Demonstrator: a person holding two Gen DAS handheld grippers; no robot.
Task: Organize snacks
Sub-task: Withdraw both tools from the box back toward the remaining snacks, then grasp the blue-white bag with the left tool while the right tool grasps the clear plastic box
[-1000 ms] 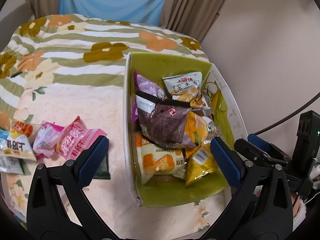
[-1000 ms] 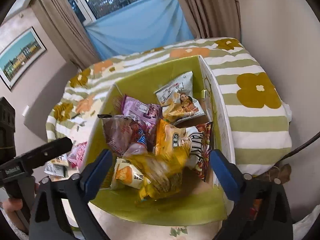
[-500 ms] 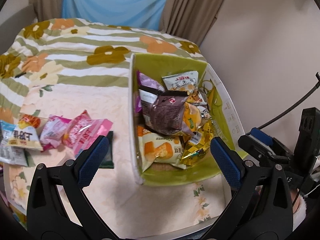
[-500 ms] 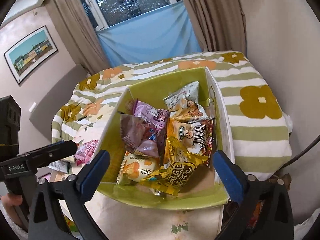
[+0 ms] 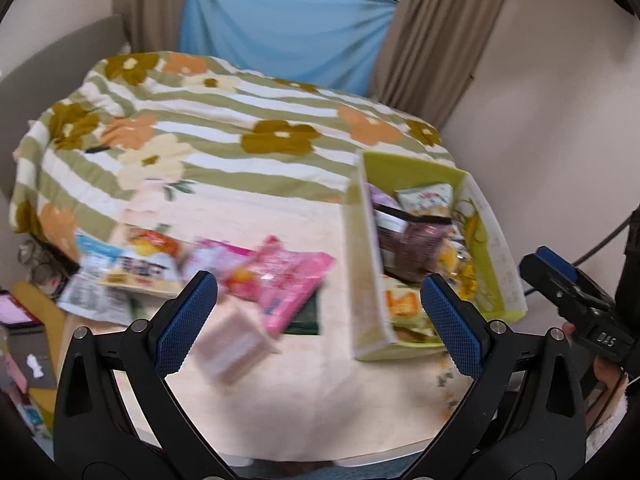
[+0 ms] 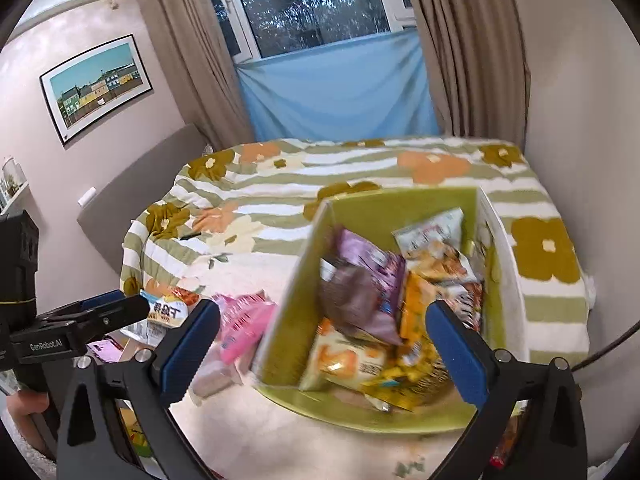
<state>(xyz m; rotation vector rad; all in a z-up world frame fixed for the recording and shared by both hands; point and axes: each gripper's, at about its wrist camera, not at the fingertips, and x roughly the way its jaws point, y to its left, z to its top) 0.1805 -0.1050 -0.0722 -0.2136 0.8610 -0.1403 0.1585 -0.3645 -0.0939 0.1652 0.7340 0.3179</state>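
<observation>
A green box (image 5: 364, 280) (image 6: 292, 292) on the table holds several snack packets, among them a brown one (image 5: 412, 246) (image 6: 352, 300) and a yellow one (image 6: 404, 384). Left of the box lie loose snacks: a pink packet (image 5: 288, 280) (image 6: 244, 320), a white and orange packet (image 5: 136, 264) (image 6: 168, 308) and a small pale box (image 5: 232, 344) (image 6: 212, 376). My left gripper (image 5: 318, 324) is open and empty above the loose snacks. My right gripper (image 6: 322, 352) is open and empty above the green box's near end.
The table has a pale floral cloth (image 5: 320, 392) and ends close in front. Behind it is a bed with a striped flower blanket (image 5: 224, 128) (image 6: 280, 184). A wall is on the right (image 5: 540, 100). Clutter lies low on the left (image 5: 24, 316).
Both grippers pulled back and up from the box, and the left one swung left over the loose snacks. A small pale box came into view. The yellow packet has settled in the green box.
</observation>
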